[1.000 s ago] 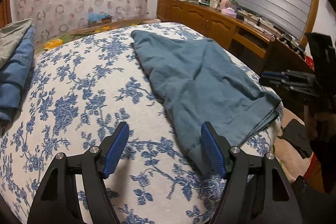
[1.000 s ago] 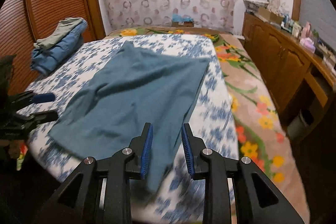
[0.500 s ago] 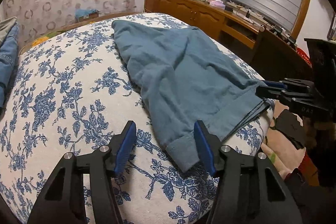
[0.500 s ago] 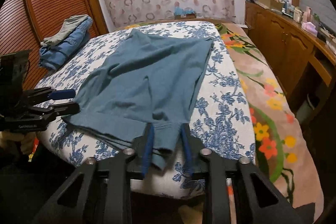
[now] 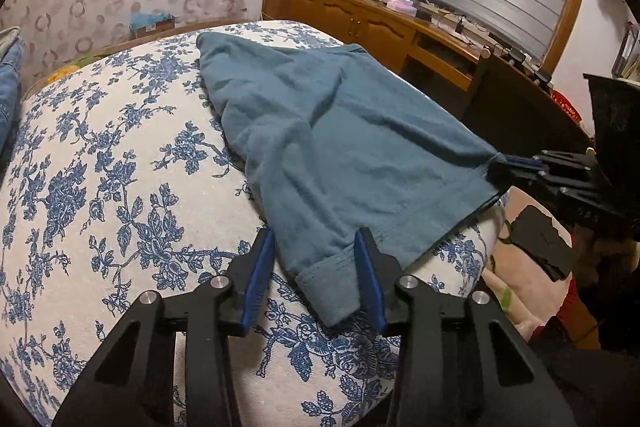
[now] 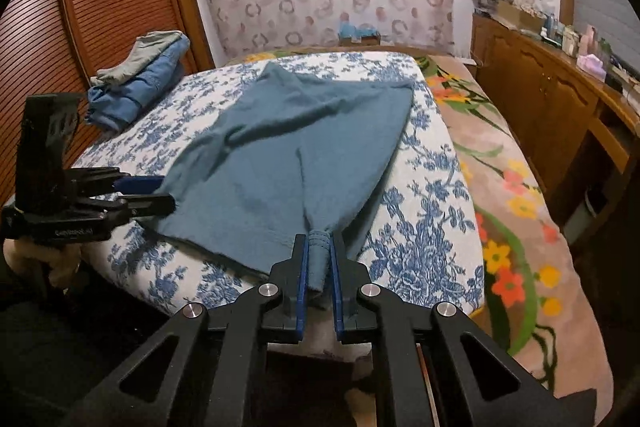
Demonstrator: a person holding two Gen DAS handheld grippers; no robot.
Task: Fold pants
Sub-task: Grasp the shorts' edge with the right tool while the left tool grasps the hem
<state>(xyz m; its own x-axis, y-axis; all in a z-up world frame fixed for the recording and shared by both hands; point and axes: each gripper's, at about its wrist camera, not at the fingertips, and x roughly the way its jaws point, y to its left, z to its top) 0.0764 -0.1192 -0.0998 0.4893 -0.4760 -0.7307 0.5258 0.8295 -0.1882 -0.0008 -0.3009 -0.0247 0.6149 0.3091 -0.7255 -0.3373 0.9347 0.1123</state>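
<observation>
Pants (image 5: 340, 143), teal, lie spread on the bed (image 5: 100, 187) with its blue floral cover; in the left wrist view the left tool (image 5: 316, 267) stands wide, its blue fingers (image 5: 260, 267) on either side of the near hem corner without pinching it. The right tool (image 5: 516, 167) grips the other hem corner.

In the right wrist view the right tool (image 6: 318, 267) is narrow, clamped on the bunched hem of the pants (image 6: 288, 155). The left tool (image 6: 148, 195) sits at the far hem corner. Folded clothes (image 6: 140, 83) lie at the bed's (image 6: 432, 235) far left.

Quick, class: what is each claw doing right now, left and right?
Left claw: open, fingers either side of a hem corner of the teal pants, not clamped.
Right claw: shut on the pants' other hem corner.
</observation>
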